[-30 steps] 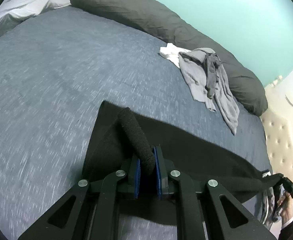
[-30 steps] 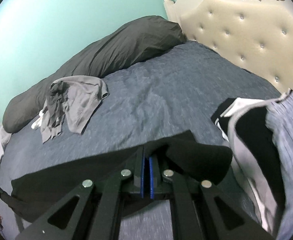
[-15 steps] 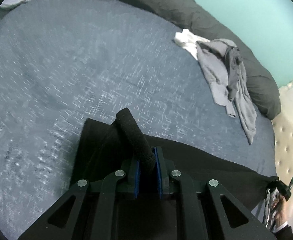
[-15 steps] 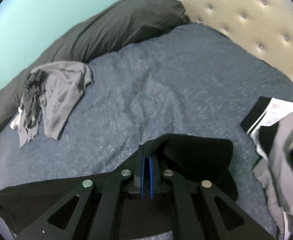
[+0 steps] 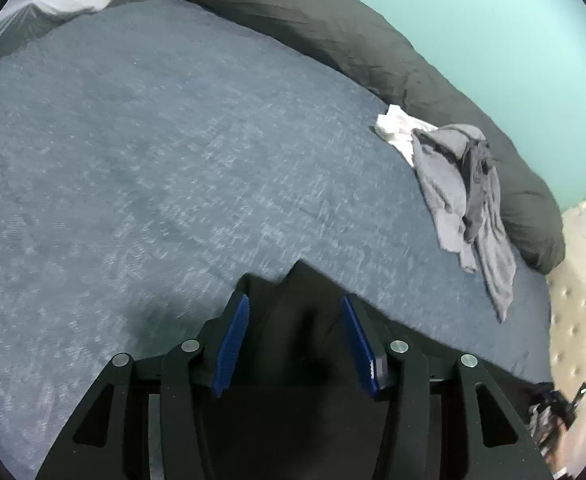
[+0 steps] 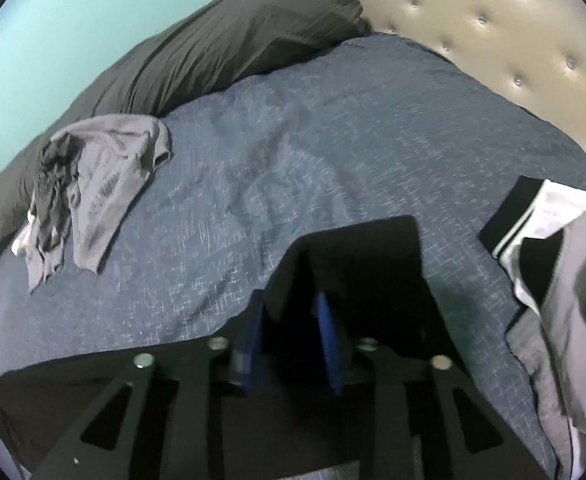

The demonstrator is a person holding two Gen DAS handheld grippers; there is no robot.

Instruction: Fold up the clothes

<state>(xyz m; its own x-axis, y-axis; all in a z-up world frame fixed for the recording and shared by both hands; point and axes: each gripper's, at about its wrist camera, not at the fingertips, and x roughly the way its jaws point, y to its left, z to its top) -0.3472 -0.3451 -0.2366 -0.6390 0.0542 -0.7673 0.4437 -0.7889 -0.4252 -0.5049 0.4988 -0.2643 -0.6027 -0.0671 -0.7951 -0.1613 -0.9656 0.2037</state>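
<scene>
Left hand-held gripper: jaws spread wide, blue ribbed pads clear of any cloth. Black garment lies on the bed just under and ahead of it, a peaked corner poking up between the fingers; no grip on it.

Right hand-held gripper: jaws also apart, narrower gap than the left. Black fabric fold sits between and around the blue pads, but not pinched; whether it touches the pads is unclear, that part of the frame is blurred.

Black garment: matte, dark, flat panel with a squared edge ahead of the right gripper, spread low across the bed toward the left side of the view.

Bed: blue-grey heathered cover, soft wrinkles.

Around:
- long dark grey pillow along the teal wall
- crumpled grey clothes draped against the pillow, white piece tucked beside them
- cream tufted headboard, buttoned
- pile of black, white and grey clothes at the right edge, near the black garment but apart from it

Path ahead of both grippers is open bedcover.
</scene>
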